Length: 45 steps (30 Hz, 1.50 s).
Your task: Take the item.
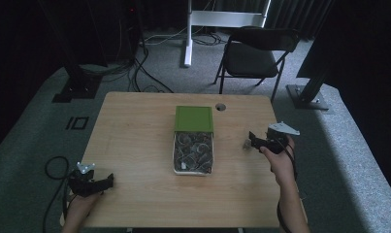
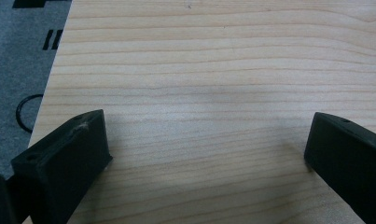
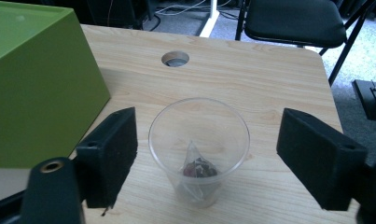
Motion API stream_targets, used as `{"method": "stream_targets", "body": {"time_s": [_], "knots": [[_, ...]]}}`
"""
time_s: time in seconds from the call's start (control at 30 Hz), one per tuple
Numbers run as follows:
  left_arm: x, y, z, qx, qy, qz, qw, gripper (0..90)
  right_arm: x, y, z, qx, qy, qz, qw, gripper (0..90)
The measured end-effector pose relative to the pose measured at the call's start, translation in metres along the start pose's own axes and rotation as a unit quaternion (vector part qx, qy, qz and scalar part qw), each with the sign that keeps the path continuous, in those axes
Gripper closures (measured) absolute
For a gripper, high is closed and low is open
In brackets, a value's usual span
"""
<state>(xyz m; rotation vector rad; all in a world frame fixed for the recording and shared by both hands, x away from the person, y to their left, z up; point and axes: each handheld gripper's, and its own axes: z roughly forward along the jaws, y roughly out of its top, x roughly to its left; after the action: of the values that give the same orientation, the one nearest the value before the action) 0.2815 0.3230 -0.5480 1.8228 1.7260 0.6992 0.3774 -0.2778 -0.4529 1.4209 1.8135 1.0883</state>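
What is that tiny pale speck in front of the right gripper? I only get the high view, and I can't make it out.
Observer: The right gripper view shows a clear plastic cup standing upright on the table.
Operator: Is anything inside it?
Observer: Yes, a pyramid-shaped tea bag with dark contents lies at the bottom.
Operator: Are the jaws squeezing the cup?
Observer: No. The jaws of the right gripper stand open, one on each side of the cup, with a gap to its wall on both sides.
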Motion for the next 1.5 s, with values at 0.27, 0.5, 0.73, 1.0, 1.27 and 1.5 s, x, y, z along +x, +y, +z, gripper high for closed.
{"method": "stream_targets", "body": {"time_s": [0.27,0.5,0.73,1.0,1.27,1.5], "knots": [[0.0,0.0,0.0,0.0,0.0,0.0,1.0,0.3,0.002,-0.01,-0.012,-0.006,0.011,0.001,0.9999,13.9],[0.0,0.0,0.0,0.0,0.0,0.0,1.0,0.3,0.003,-0.025,-0.019,-0.002,0.02,-0.001,0.9998,13.8],[0.0,0.0,0.0,0.0,0.0,0.0,1.0,0.3,0.003,-0.041,-0.026,-0.008,0.025,-0.004,0.9996,13.6],[0.0,0.0,0.0,0.0,0.0,0.001,1.0,0.3,0.002,-0.064,-0.03,0.006,0.034,-0.004,0.9994,13.0],[0.0,0.0,0.0,0.0,0.0,0.001,1.0,0.3,0.0,-0.086,-0.029,0.03,0.037,0.008,0.9988,13.1],[0.0,0.0,0.0,0.0,0.0,0.001,1.0,0.3,-0.001,-0.105,-0.03,0.052,0.043,-0.004,0.9977,13.7]]}}
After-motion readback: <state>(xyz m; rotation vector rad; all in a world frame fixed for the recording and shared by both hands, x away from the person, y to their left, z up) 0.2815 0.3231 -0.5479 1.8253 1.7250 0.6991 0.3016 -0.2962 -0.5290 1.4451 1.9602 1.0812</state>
